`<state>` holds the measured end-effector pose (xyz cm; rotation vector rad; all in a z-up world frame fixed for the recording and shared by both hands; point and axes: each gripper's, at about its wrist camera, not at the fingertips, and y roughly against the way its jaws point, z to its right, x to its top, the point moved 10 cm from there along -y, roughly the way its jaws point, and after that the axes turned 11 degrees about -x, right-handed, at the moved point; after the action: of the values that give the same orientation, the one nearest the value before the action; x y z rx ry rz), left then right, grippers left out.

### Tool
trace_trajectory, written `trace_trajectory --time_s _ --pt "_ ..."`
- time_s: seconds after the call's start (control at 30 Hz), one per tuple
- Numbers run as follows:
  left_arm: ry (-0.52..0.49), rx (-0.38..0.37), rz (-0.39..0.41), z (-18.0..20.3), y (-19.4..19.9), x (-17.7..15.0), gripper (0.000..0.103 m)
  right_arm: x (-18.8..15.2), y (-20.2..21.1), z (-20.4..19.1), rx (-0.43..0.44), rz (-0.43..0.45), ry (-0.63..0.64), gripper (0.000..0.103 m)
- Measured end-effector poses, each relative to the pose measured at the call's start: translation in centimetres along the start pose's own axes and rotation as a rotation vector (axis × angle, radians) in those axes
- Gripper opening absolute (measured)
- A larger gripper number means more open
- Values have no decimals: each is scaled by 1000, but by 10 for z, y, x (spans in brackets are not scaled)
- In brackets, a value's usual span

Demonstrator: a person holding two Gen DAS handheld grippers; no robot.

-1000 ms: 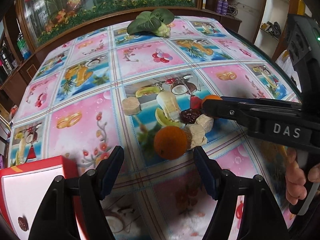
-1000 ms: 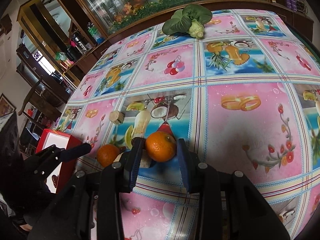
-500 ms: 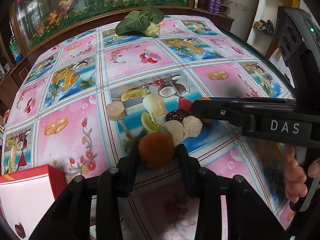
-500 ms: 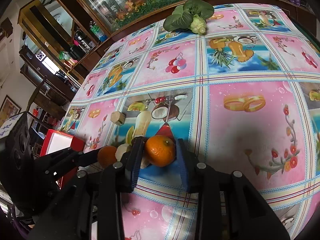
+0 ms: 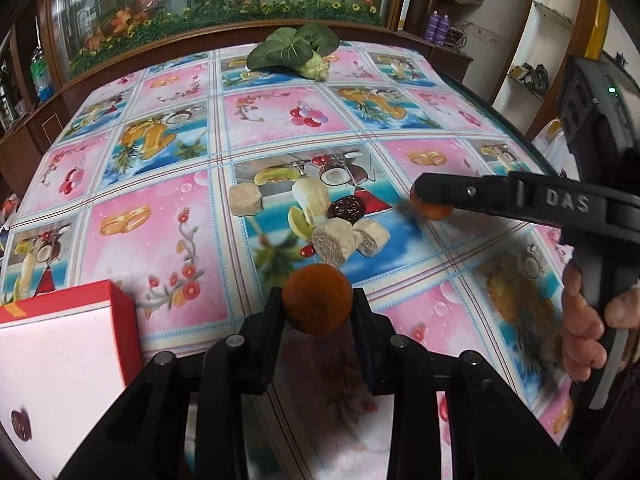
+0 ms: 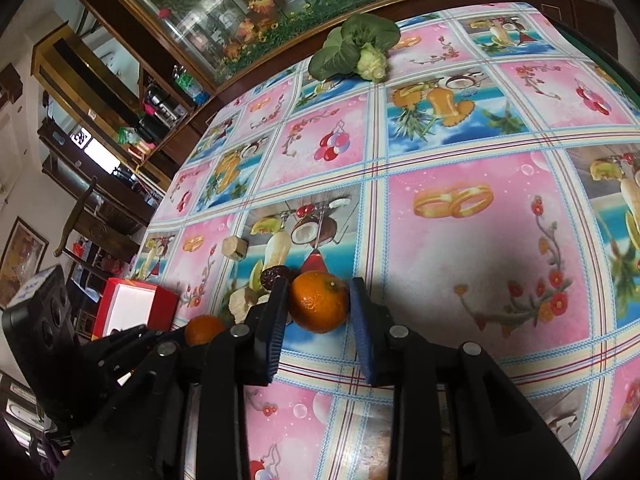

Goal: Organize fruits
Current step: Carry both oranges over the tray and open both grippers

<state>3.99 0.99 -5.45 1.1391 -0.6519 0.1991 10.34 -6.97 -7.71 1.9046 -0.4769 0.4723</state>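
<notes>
Oranges, two, one per tool. Left-hand orange (image 5: 318,299): clamped between the jaws of the left gripper (image 5: 318,306), both pads against its sides; appears raised off the worktop (image 5: 160,232), near its front edge. Right-hand orange (image 6: 319,302): seated between the jaws of the right gripper (image 6: 320,312), the left pad touching its skin, the right pad at or just beside it; jaws narrowed to roughly the fruit's width. Whether this orange is lifted or rests on the cloth, cannot tell.

Loose pieces, middle of the worktop, just beyond both oranges: two pale cut chunks (image 5: 348,238) touching one another; one dark wrinkled date (image 5: 346,208) just behind them; one further pale chunk (image 5: 247,200) set apart toward the left edge.

Red box (image 5: 60,356), white inside, at the front left corner; one small dark fruit (image 5: 21,426) lies in it.

Leafy green vegetable (image 5: 296,52), pale stalk end, at the far edge, well apart from the fruit.

Worktop cover: glossy cloth printed in pink and blue squares with fruit pictures.

Right hand (image 5: 586,320) wrapped on the right tool's handle, at the right edge.
</notes>
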Motion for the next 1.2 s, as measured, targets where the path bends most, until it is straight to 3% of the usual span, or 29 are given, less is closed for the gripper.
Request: trace_trajectory --time_s 0.53,0.67,0.83,0.97,1.2 --pt "31 28 153 -16 77 -13 32 -2 -2 -6 14 25 -45 33" --pt "54 81 197 -38 105 -21 32 -3 6 -32 73 62 -21 33" --pt "98 158 216 -74 131 -37 32 -10 18 -80 206 94 2 33" --pt "146 222 231 -103 148 -50 32 -23 15 -121 296 65 35 33" --pt "189 295 223 -135 156 -69 32 -56 4 -196 366 21 161 33"
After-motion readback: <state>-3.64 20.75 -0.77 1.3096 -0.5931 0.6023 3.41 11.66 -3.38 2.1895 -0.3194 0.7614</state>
